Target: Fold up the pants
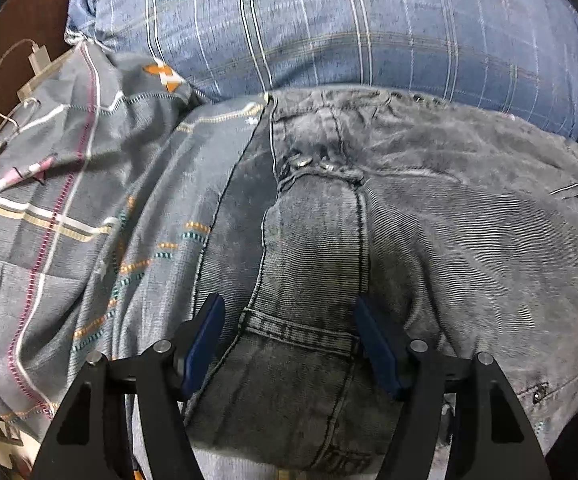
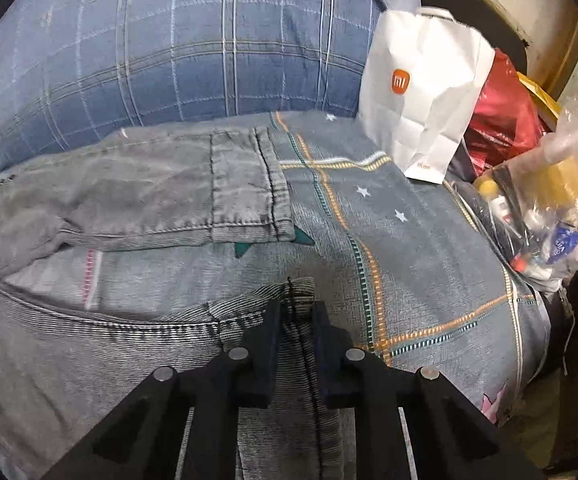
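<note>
Grey washed jeans lie spread on a patterned grey bedsheet. In the left wrist view my left gripper is open, its blue pads either side of the waistband and a belt loop, not closed on it. In the right wrist view my right gripper is shut on the hem end of the near leg of the jeans. The far leg lies flat, its cuff pointing right.
A big blue plaid pillow lies behind the jeans. A white paper bag, a red bag and a clear plastic bag of bottles stand at the bed's right edge. A white charger with cable lies at the left.
</note>
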`<action>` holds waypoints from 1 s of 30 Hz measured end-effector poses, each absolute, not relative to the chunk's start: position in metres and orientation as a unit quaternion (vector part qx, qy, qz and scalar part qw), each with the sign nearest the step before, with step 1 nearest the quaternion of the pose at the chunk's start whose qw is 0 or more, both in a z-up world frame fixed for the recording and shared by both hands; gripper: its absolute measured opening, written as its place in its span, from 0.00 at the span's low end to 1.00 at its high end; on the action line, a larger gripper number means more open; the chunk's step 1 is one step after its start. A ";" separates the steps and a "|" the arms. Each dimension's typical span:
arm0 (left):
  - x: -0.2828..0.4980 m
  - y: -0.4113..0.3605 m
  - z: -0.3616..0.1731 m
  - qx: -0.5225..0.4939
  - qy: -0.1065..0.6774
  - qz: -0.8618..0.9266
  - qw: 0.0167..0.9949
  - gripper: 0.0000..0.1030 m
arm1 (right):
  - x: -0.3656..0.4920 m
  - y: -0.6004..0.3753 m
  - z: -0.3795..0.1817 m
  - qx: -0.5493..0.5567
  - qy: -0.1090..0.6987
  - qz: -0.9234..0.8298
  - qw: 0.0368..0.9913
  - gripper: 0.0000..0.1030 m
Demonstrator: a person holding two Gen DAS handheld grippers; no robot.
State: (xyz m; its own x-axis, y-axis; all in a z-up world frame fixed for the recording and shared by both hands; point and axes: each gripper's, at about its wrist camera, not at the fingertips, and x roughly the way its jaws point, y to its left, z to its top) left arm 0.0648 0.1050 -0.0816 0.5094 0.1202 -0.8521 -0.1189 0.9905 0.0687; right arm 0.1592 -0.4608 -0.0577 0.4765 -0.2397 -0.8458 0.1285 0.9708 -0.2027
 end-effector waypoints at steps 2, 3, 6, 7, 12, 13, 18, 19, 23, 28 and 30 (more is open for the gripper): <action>0.062 0.102 -0.087 -0.002 0.499 0.069 0.864 0.67 | 0.166 -0.460 -0.080 -0.072 0.530 -0.106 0.838 0.23; 0.062 0.101 -0.093 -0.001 0.513 0.067 0.856 0.67 | 0.163 -0.460 -0.083 -0.078 0.526 -0.107 0.840 0.24; 0.059 0.101 -0.092 -0.004 0.513 0.069 0.855 0.66 | 0.142 -0.466 -0.062 -0.047 0.505 -0.110 0.855 0.40; 0.056 0.101 -0.084 -0.010 0.506 0.067 0.860 0.66 | 0.130 -0.464 -0.053 -0.043 0.496 -0.108 0.860 0.44; 0.040 0.099 -0.066 0.003 0.480 0.062 0.875 0.66 | 0.073 -0.462 -0.027 -0.024 0.479 -0.088 0.873 0.52; 0.040 0.100 -0.074 0.000 0.491 0.059 0.869 0.66 | 0.065 -0.462 -0.030 -0.016 0.486 -0.080 0.870 0.52; 0.044 0.100 -0.103 -0.007 0.524 0.065 0.849 0.68 | 0.061 -0.455 -0.090 -0.029 0.568 -0.060 0.820 0.53; 0.044 0.099 -0.100 -0.006 0.527 0.066 0.847 0.68 | 0.059 -0.454 -0.089 -0.029 0.557 -0.064 0.827 0.56; 0.040 0.097 -0.085 0.003 0.513 0.069 0.855 0.68 | 0.053 -0.447 -0.058 -0.021 0.525 -0.072 0.848 0.56; 0.038 0.091 -0.063 0.008 0.484 0.074 0.872 0.68 | 0.050 -0.421 -0.021 -0.016 0.471 -0.057 0.880 0.64; 0.040 0.088 -0.057 0.019 0.473 0.074 0.878 0.68 | 0.052 -0.408 -0.013 -0.011 0.455 -0.051 0.889 0.67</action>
